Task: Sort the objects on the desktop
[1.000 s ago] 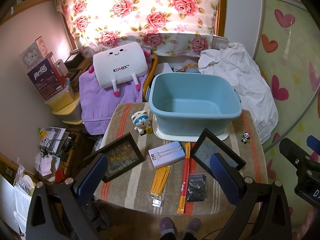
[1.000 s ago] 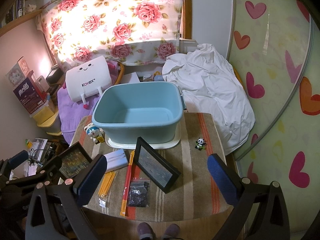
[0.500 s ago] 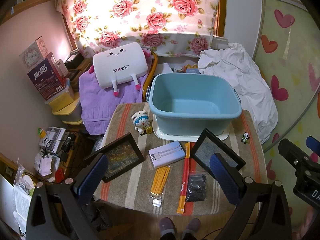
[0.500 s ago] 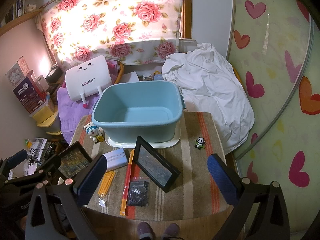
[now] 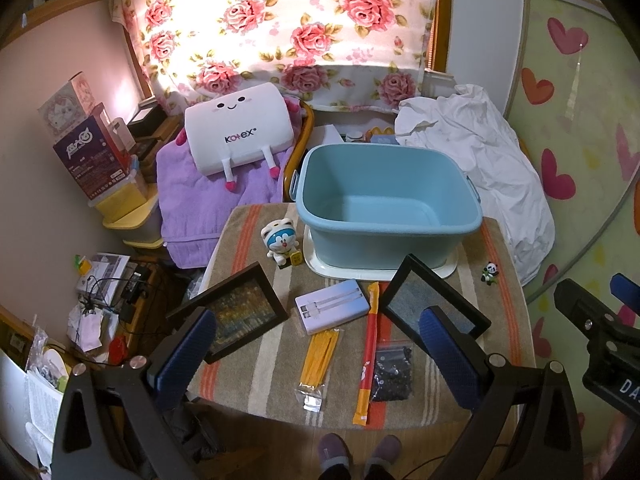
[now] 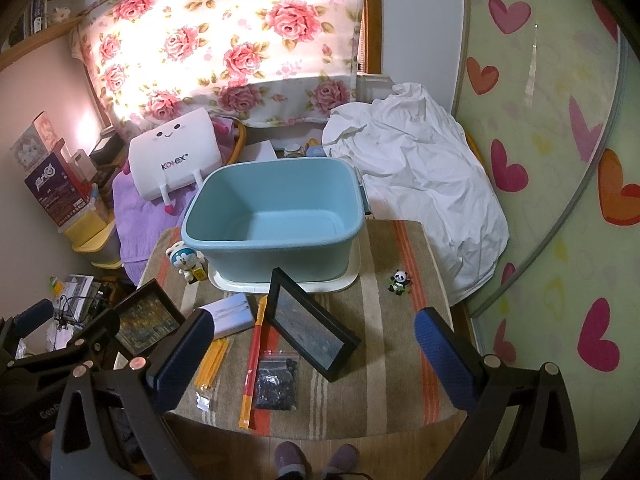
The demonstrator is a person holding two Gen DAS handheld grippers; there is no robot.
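An empty light-blue tub stands at the back of a small table covered by a striped cloth. In front of it lie two black picture frames, a white power bank, a pack of yellow sticks, a long red-orange stick packet and a bag of dark beads. A blue-and-white cat figurine and a tiny panda stand on the cloth. My left gripper and right gripper hover open above the table's near edge, holding nothing.
A purple towel with a white Kotex plush sits behind the table on the left, and a white sheet heap on the right. Boxes and cable clutter fill the floor at left. A person's slippers show below the table.
Both views have barely shifted; the grippers stay open above the near edge and nothing on the table has moved.
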